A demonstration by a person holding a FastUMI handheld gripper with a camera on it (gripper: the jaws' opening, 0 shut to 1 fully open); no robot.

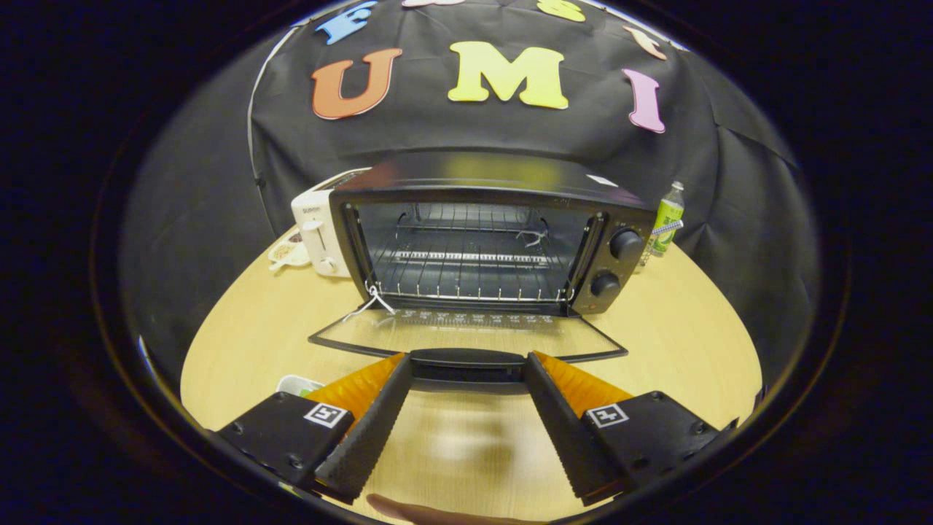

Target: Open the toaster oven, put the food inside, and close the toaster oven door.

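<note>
Round wooden bench (678, 343); the toaster oven (481, 233) sits at its far edge, black, box-shaped, two round knobs (616, 262) stacked on its right face. The door (466, 332) is down flat toward the near side, glass pane framed in black, with the bench's wood showing through it. Inside: a wire rack (470, 281) low in the cavity, bare, heating rods behind it. A bit of white string hangs at the rack's front left corner.

Step in hand, by judgement: opening is done or just finishing. The gripper (466, 368) stands wide open, its fingertips flanking the ends of the door's dark handle (466, 359); whether either one touches it cannot be told. It grips nothing.

Next move calls for backing off the handle and fetching the food. A small pale container (297, 383) with something green in it shows at the bench's near left edge, beside the left finger; possibly the food, too hidden to say.

Behind the oven: white toaster (315, 233) at the far left edge, green bottle (667, 219) at the far right
</note>
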